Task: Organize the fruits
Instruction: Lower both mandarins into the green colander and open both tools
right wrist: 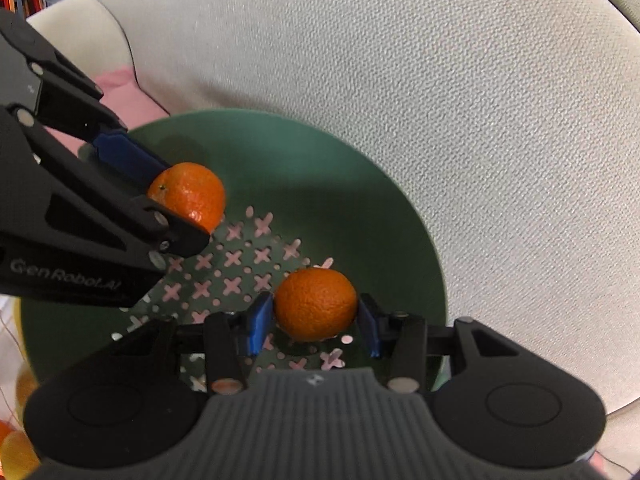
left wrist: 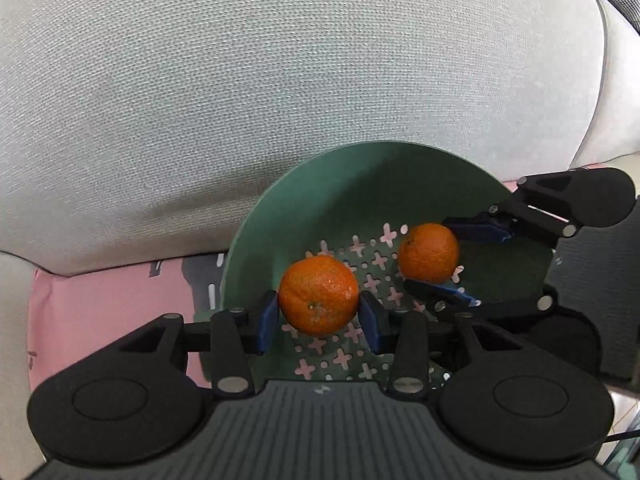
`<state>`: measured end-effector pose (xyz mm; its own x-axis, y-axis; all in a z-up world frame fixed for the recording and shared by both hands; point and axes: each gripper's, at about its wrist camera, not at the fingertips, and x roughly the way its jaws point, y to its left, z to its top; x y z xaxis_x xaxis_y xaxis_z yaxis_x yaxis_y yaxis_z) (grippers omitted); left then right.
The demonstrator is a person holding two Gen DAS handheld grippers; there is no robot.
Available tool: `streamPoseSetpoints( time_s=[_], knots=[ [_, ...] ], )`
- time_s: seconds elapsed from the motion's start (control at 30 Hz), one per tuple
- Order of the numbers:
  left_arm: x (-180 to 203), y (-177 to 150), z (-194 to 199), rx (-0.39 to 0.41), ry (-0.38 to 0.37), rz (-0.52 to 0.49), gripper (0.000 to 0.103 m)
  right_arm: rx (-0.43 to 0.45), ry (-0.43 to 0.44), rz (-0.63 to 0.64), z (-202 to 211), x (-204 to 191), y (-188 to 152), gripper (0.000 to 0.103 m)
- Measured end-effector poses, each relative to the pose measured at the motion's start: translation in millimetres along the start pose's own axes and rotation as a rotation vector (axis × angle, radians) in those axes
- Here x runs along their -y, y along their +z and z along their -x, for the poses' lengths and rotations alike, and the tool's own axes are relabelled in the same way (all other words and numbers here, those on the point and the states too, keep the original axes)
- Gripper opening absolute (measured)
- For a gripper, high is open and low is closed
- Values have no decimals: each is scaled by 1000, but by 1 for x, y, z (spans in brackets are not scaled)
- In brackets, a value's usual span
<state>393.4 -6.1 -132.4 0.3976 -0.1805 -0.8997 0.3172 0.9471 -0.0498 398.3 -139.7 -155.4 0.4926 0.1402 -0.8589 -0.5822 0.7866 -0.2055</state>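
Note:
A green bowl (left wrist: 340, 200) with a perforated bottom rests against a sofa cushion. In the left wrist view my left gripper (left wrist: 319, 320) is shut on a mandarin (left wrist: 318, 296), held low over the bowl's perforated floor. To its right my right gripper (left wrist: 426, 254) is shut on a second mandarin (left wrist: 428, 253), also inside the bowl. The right wrist view shows the same bowl (right wrist: 340, 200). There my right gripper (right wrist: 315, 320) clamps its mandarin (right wrist: 315, 305) between blue pads, and my left gripper (right wrist: 184, 204) comes in from the left with its mandarin (right wrist: 188, 194). I cannot tell whether either fruit touches the floor.
A grey woven sofa cushion (left wrist: 280, 80) rises right behind the bowl. Pink patterned cloth (left wrist: 100, 304) lies under and left of it. Blurred orange fruit (right wrist: 16, 440) shows at the lower left edge of the right wrist view.

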Motion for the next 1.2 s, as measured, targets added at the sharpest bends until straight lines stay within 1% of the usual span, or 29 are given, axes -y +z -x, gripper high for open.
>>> streamPoseSetpoints(
  time_s=[0.23, 0.43, 0.5, 0.57, 0.67, 0.73, 0.9, 0.93, 1.0, 1.1, 1.2],
  knots=[
    [9, 4, -1, -16, 16, -19, 49, -14, -28, 59, -4, -8, 0, 44],
    [11, 5, 1, -23, 20, -18, 49, -16, -34, 56, -10, -14, 2, 43],
    [11, 5, 3, -12, 27, -11, 49, -19, -37, 52, -13, -15, 1, 43],
    [9, 5, 4, -6, 29, -1, 52, -20, -41, 54, -17, -14, 1, 44],
    [9, 6, 9, 1, 28, 7, 54, -16, -43, 56, -16, -14, 2, 46],
    [10, 5, 15, 19, 21, 9, 57, -7, -45, 59, -20, -13, 2, 53],
    [15, 4, 36, 61, 33, 5, 58, 19, -57, 53, -1, -17, 5, 55],
    [16, 4, 42, 70, 36, 7, 58, 26, -58, 46, 3, -18, 6, 59],
    [17, 3, 53, 89, 45, 15, 58, 45, -59, 32, 12, -17, 6, 63],
    [20, -2, 73, 121, 61, 21, 58, 58, -78, 11, 25, -17, 6, 63],
    [25, -6, 96, 160, 82, 19, 58, 80, -80, -40, 39, -16, 4, 64]
  ],
)
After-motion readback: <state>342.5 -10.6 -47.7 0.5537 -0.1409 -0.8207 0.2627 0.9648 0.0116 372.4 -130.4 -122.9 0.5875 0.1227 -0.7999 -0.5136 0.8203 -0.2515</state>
